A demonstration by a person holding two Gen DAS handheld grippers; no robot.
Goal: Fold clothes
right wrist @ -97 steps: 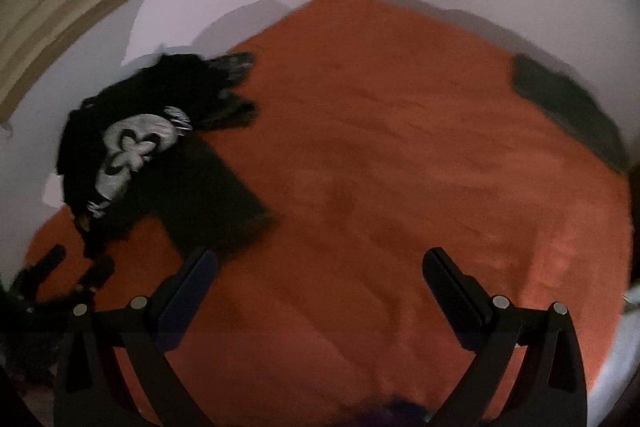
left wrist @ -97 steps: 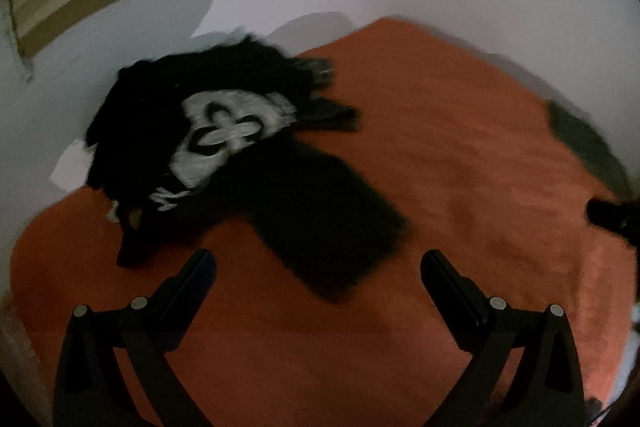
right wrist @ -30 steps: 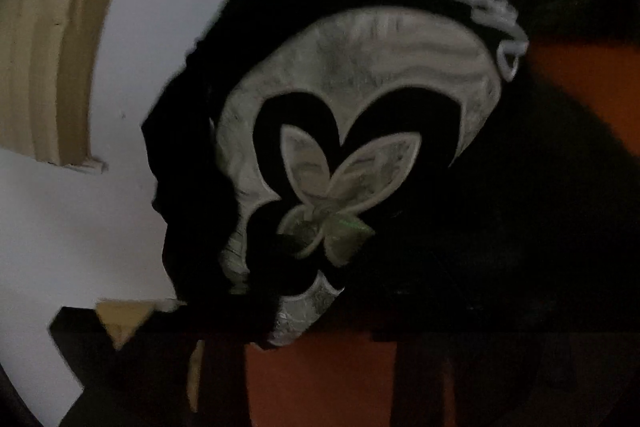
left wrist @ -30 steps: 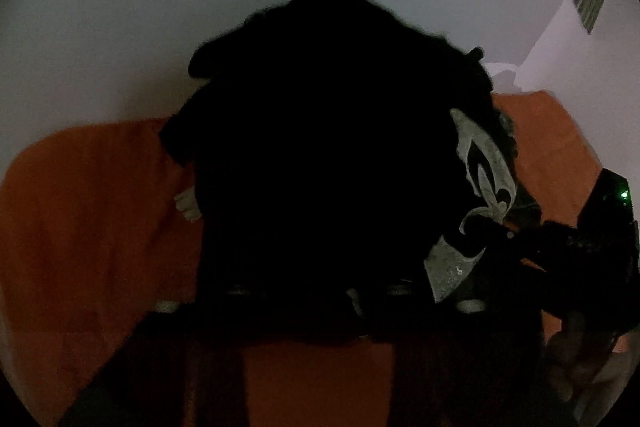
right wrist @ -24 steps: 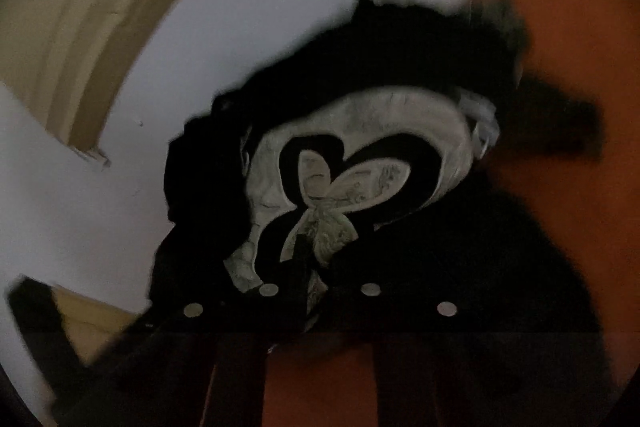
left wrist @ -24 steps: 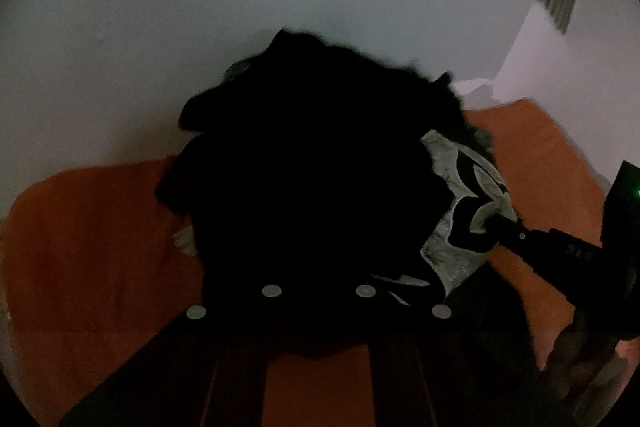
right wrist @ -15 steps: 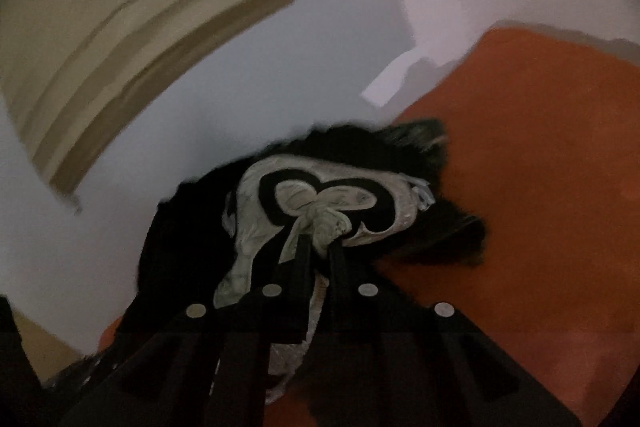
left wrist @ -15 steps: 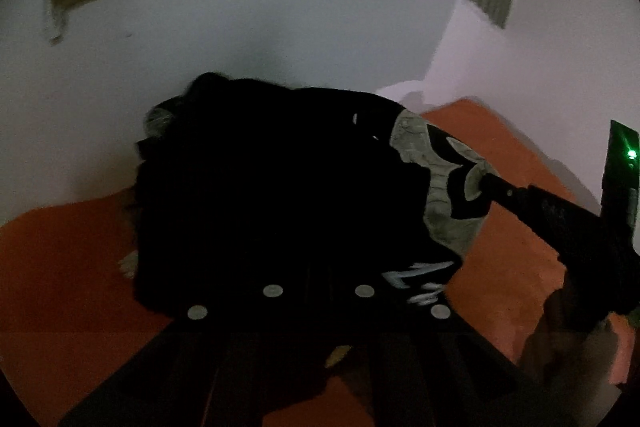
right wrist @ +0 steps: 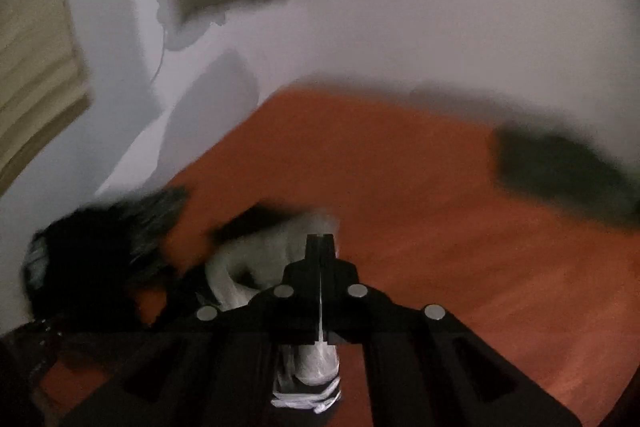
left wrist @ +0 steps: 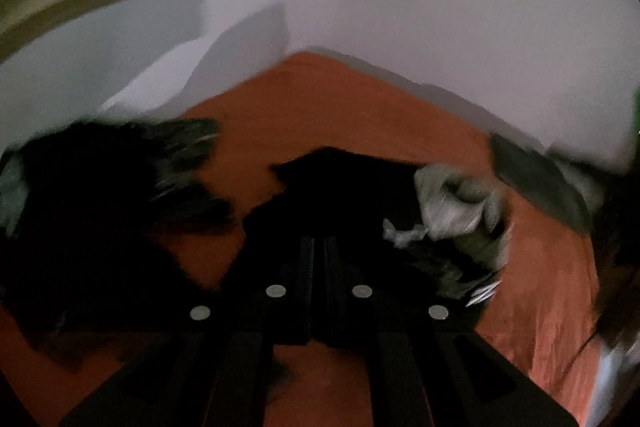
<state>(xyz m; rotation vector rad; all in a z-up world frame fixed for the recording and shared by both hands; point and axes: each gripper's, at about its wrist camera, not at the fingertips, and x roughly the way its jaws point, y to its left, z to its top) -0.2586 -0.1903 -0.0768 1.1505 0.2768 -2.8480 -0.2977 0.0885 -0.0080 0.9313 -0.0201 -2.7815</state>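
A black garment with a pale grey printed patch (left wrist: 452, 207) hangs bunched from both grippers above an orange bedspread (left wrist: 360, 115). My left gripper (left wrist: 318, 243) is shut on its black cloth. My right gripper (right wrist: 320, 241) is shut on the pale printed part (right wrist: 256, 259), which also hangs below the fingers. A pile of other black clothes (left wrist: 92, 195) lies at the left on the bed and shows in the right wrist view (right wrist: 92, 247) too. Both views are blurred.
A dark green folded item (right wrist: 560, 175) lies at the far right of the orange bedspread (right wrist: 400, 167), seen also in the left wrist view (left wrist: 536, 179). White walls (left wrist: 440, 7) stand behind the bed. A white pillow or sheet (left wrist: 208, 67) lies at the far left corner.
Both grippers closed on the printed black garment and have pulled it off the pile, rightward over the bed. The pile now lies to the left, apart from the held garment.
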